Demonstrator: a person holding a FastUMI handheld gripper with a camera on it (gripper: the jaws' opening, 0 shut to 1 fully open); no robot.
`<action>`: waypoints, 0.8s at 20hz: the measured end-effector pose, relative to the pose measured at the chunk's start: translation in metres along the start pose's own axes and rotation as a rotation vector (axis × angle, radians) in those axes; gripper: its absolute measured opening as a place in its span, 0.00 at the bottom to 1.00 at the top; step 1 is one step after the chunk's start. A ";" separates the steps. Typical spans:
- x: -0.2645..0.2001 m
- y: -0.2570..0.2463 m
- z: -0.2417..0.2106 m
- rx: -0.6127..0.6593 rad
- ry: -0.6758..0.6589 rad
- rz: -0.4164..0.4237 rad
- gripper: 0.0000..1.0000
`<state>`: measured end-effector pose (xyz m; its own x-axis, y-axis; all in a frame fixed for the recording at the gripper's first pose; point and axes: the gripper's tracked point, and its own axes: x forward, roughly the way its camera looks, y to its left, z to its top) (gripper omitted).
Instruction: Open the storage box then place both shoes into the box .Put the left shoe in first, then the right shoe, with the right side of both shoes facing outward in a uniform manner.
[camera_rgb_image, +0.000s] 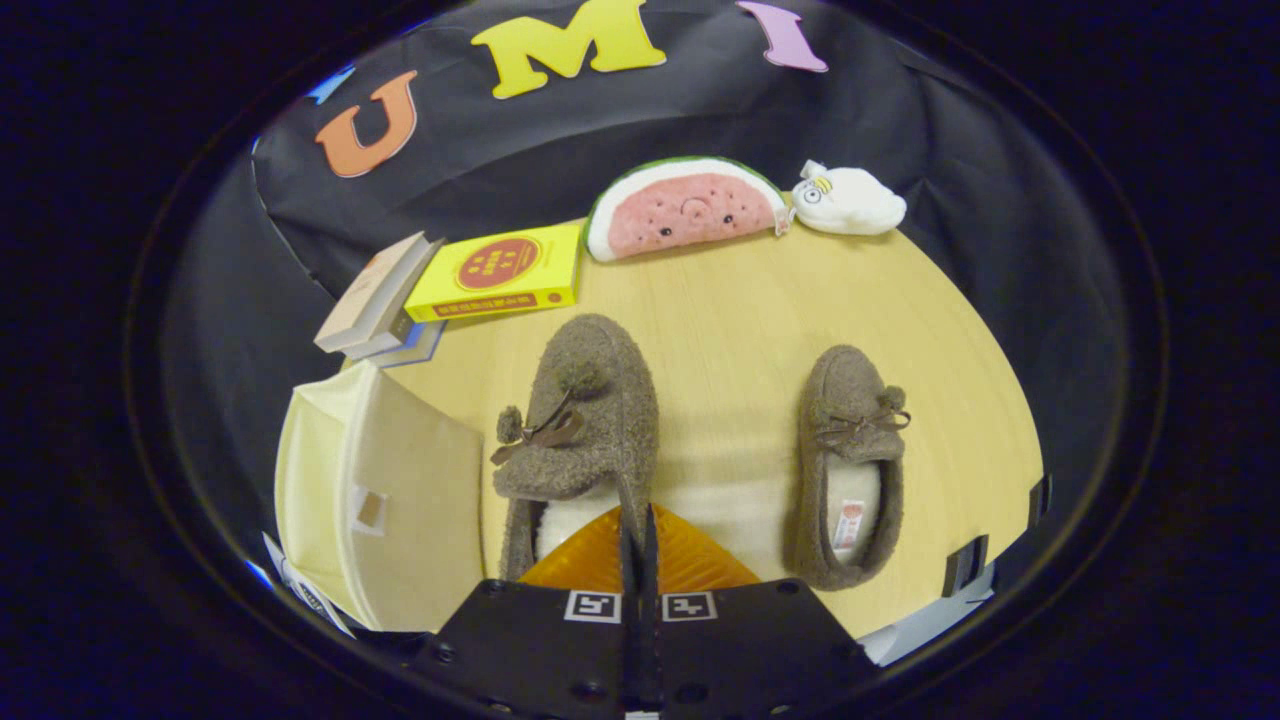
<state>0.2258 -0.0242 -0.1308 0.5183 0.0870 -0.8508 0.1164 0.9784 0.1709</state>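
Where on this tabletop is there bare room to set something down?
Free: the wooden table between the two fuzzy brown slippers, and beyond them up to the watermelon plush. Crowded: the yellow book and cream storage box. The gripper pinches the nearer slipper's rim.

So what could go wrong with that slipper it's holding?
The gripper pinches only the thin side edge of the left slipper, so it might slip out or dangle crooked. The storage box sits close beside it, so a swinging slipper could bump its wall. The right slipper lies near too.
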 end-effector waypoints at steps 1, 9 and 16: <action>-0.015 0.010 0.004 -0.009 -0.019 0.015 0.00; -0.082 0.138 0.014 -0.068 -0.090 0.161 0.00; -0.034 0.234 -0.028 -0.102 -0.019 0.202 0.00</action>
<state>0.2119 0.2068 -0.0754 0.5383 0.2801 -0.7949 -0.0767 0.9555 0.2847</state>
